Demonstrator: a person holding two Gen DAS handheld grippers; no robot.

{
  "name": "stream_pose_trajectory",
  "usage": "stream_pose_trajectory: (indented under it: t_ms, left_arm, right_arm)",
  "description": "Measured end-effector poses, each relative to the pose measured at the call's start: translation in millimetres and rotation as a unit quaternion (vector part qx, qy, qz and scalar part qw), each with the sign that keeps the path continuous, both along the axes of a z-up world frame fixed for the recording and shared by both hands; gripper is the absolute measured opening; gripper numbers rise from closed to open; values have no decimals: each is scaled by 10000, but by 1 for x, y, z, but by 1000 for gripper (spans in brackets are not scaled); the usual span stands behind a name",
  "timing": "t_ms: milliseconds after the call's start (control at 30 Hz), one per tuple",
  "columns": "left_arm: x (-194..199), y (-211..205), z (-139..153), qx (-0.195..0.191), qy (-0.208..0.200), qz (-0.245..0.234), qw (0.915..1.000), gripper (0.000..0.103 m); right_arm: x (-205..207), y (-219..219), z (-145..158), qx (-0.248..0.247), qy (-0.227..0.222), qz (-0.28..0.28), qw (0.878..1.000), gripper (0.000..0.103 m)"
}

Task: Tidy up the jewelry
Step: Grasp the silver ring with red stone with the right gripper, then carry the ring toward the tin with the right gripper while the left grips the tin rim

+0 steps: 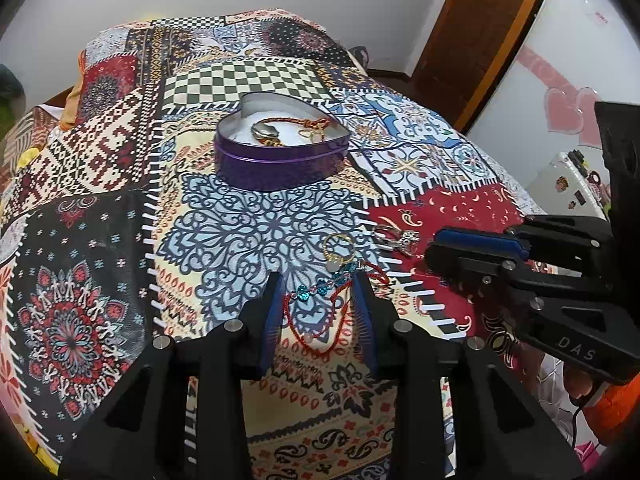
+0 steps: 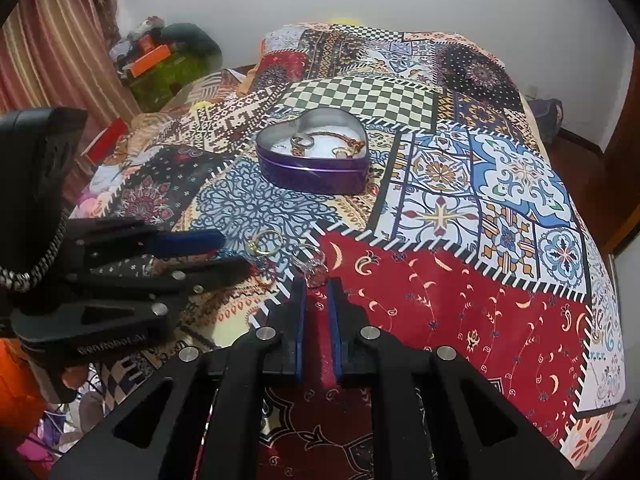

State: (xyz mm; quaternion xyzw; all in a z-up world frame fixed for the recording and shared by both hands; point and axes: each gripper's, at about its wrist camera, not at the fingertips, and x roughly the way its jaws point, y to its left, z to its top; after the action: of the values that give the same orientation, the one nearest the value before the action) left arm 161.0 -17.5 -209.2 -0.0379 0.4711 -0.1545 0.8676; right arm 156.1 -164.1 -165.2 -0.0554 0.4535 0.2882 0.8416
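A purple heart-shaped tin point(image 1: 280, 160) stands open on the patterned bedspread, with a gold bracelet and rings inside; it also shows in the right wrist view point(image 2: 316, 170). My left gripper point(image 1: 318, 284) is open, its jaws on either side of a red cord necklace with teal beads point(image 1: 320, 292) that lies on the cloth. A gold ring point(image 1: 339, 246) and a silver jewelled ring point(image 1: 394, 236) lie just beyond. My right gripper point(image 2: 316, 286) is open with a narrow gap, its tips just short of the silver ring point(image 2: 314, 266). The gold ring point(image 2: 266, 242) lies to its left.
The patchwork bedspread point(image 2: 460, 288) covers the whole bed. A wooden door point(image 1: 472, 28) and a white fridge point(image 1: 576, 184) stand to the right. Curtains point(image 2: 52, 40) and clutter point(image 2: 160, 56) are at the left of the bed.
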Motion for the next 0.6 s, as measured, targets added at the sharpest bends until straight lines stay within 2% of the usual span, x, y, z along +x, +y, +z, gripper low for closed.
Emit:
stream_pose_trajectory:
  t_ms: [67,100,133,233,500,600]
  left_arm:
    - [0,-1,0,25,-47,20,10000,26]
    - [-1,-1,0,56,-70,44,10000,22]
    - [-1,-1,-1,68,-84,60,9999,14]
    - [-2,4,-2,-22,-85,111,9999,5]
    - [-5,11,3,-175,-126,176,9996,5]
    - [-7,12,9,-70,-251,240,9994,5]
  right_arm:
    - [2,1,-1,-15,13,14,10000,18]
    - [4,2,-2,-23,42,11,10000,19]
    - [6,3,-4,-44,83,-3,10000,19]
    - [11,4,-9,-64,153,-23,9999,19]
    - [16,11,-11,44,192,39,9998,19]
    - [15,12,-12,113,195,69,9997,19]
